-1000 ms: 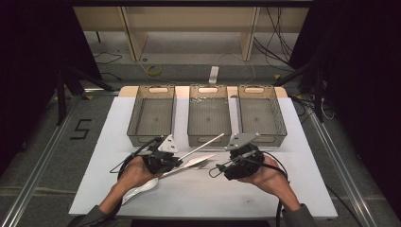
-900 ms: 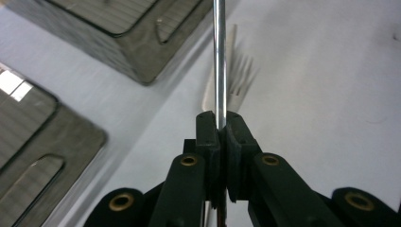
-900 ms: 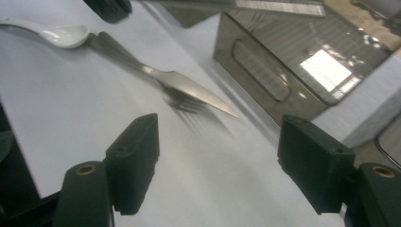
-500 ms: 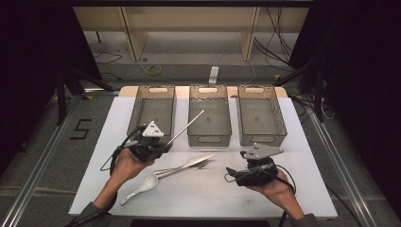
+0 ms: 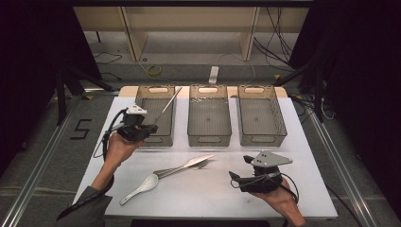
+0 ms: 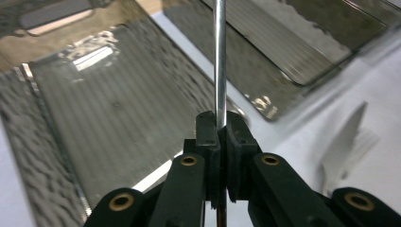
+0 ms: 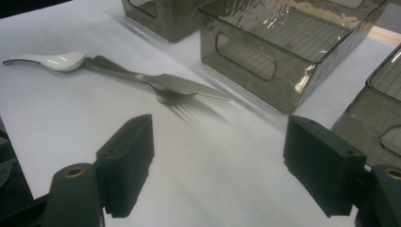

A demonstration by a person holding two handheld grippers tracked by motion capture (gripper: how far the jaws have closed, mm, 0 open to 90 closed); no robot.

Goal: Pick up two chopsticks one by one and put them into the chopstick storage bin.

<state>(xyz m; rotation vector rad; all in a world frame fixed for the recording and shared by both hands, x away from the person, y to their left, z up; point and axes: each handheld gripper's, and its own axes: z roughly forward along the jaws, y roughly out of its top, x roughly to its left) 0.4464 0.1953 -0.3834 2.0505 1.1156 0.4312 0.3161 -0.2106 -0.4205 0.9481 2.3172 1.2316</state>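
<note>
Left tool (image 5: 150,128) clamps a thin metal rod (image 5: 169,102) over the left-hand bin (image 5: 140,101).
Its jaws are shut tight on the rod, which slants up above that smoky plastic bin. Right tool (image 5: 235,178) hovers low over the white desk (image 5: 208,198), jaws just opening wide with nothing between them; knife (image 5: 196,163), fork (image 5: 204,166) and white spoon (image 5: 142,186) lie between both hands.

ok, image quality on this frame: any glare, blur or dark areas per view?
High view: surroundings dark, white table evenly lit, slightly soft. Left gripper view: glare patches on the smoky bins, the fork and knife at the right edge blurred, metal rod sharp. Right gripper view: the jaws close up are soft, highlights on the bin wall, knife casts a shadow.
</note>
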